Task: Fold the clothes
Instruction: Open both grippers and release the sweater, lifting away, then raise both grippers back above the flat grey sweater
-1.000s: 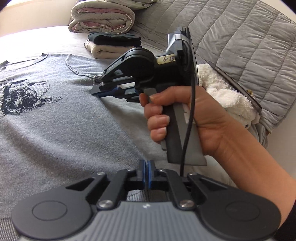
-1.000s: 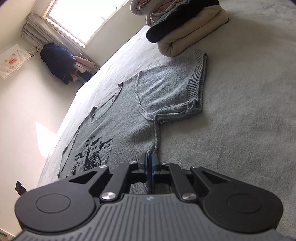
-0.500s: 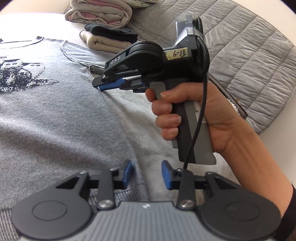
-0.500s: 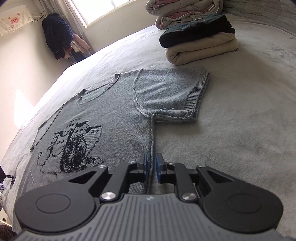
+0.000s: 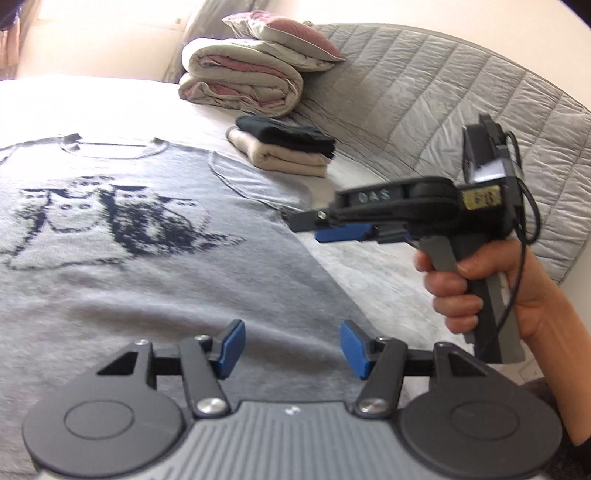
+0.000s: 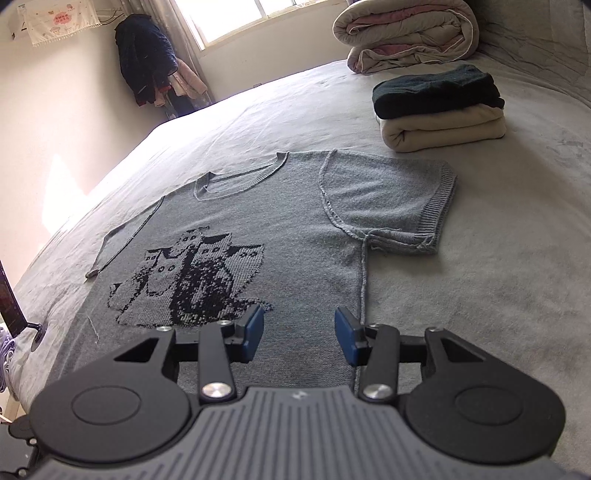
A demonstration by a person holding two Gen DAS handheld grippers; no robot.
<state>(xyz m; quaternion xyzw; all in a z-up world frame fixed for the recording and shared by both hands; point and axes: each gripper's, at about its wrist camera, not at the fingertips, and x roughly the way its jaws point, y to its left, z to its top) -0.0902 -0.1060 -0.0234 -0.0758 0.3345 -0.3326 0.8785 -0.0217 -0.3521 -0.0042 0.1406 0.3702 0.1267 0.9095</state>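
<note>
A grey knitted short-sleeved top (image 6: 280,236) (image 5: 147,280) with a dark cat pattern lies flat, front up, on the bed. My left gripper (image 5: 291,349) hovers over its lower body; its jaws are opening and nothing is between them. My right gripper (image 6: 299,338) hangs above the top's right side seam, jaws opening, blue pads apart, holding nothing. In the left wrist view the right gripper (image 5: 332,229) is seen from the side, lifted off the cloth, held by a hand (image 5: 480,291).
A folded stack, black garment (image 6: 436,90) on a cream one (image 6: 443,131), sits beyond the right sleeve. A rolled quilt (image 6: 406,33) and quilted grey headboard (image 5: 443,122) lie behind. Clothes hang by the window (image 6: 147,59). A dark stand (image 6: 14,302) is at the bed's left edge.
Both grippers were shut on the top's side edge and have let it go, jaws spreading. Both lifted off the cloth; the left view swung so the whole cat pattern shows.
</note>
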